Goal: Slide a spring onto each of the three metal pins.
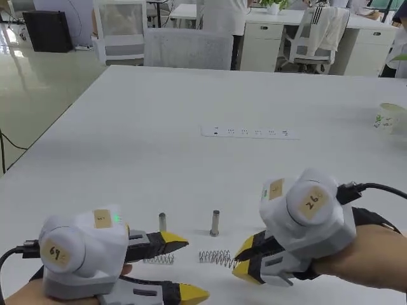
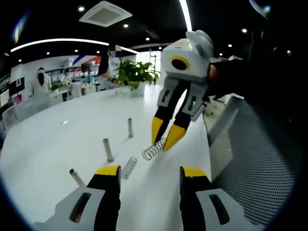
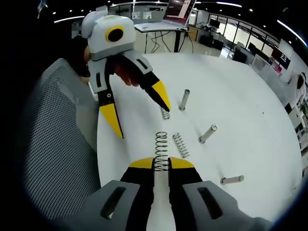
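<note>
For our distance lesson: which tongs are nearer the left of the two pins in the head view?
Left. The open left tongs sit just in front of that pin; the right tongs, shut on a spring, are farther right, beyond the other pin.

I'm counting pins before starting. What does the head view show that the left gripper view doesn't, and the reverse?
Head view: the labels 69 on the left gripper and 26 on the right gripper. Left gripper view: a third pin, a plant and ceiling lights. Both: two upright pins, a loose spring, and the right gripper shut on another spring.
</note>
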A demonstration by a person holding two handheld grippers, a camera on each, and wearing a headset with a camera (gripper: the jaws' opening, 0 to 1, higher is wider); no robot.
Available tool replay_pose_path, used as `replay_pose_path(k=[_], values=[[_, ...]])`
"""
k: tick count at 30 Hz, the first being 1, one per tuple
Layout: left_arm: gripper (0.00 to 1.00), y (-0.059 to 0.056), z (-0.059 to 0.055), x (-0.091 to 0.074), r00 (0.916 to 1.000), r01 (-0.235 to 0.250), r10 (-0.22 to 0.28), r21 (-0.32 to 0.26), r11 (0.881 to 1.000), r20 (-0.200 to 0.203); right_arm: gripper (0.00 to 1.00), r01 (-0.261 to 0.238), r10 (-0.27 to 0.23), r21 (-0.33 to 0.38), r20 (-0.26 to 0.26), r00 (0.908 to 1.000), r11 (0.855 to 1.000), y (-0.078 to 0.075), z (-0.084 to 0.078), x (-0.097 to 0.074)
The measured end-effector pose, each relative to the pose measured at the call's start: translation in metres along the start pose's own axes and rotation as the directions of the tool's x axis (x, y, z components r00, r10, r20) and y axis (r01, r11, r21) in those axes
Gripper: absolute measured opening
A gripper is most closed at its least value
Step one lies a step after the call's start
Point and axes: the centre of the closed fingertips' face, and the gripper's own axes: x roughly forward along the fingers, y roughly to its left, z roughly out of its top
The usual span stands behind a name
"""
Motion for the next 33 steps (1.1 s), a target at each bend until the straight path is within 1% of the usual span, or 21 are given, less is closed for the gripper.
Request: replay_pose_path(k=[10, 16, 30, 33], values=[[0.38, -0.007, 0.003, 0.006, 0.9997, 0.022, -0.022, 0.019, 1.0, 0.001, 0.07, -0.033, 0.032, -0.044, -0.003, 0.9995, 0.998, 0.009, 0.004, 0.0], [0.33, -0.012, 0.005, 0.008, 0.9992, 0.04, -0.04, 0.029, 0.999, 0.001, 0.07, -0.054, 0.054, -0.074, -0.011, 0.9985, 0.996, 0.014, 0.006, -0.001], [0.19, -0.025, 0.005, 0.011, 0.996, 0.089, -0.089, 0.048, 0.995, -0.004, 0.07, -0.103, 0.101, -0.131, -0.026, 0.9946, 0.986, 0.026, 0.006, -0.003], [0.17, -0.027, 0.005, 0.011, 0.9954, 0.096, -0.096, 0.05, 0.994, -0.005, 0.07, -0.116, 0.112, -0.158, -0.032, 0.9932, 0.981, 0.029, 0.005, -0.003]])
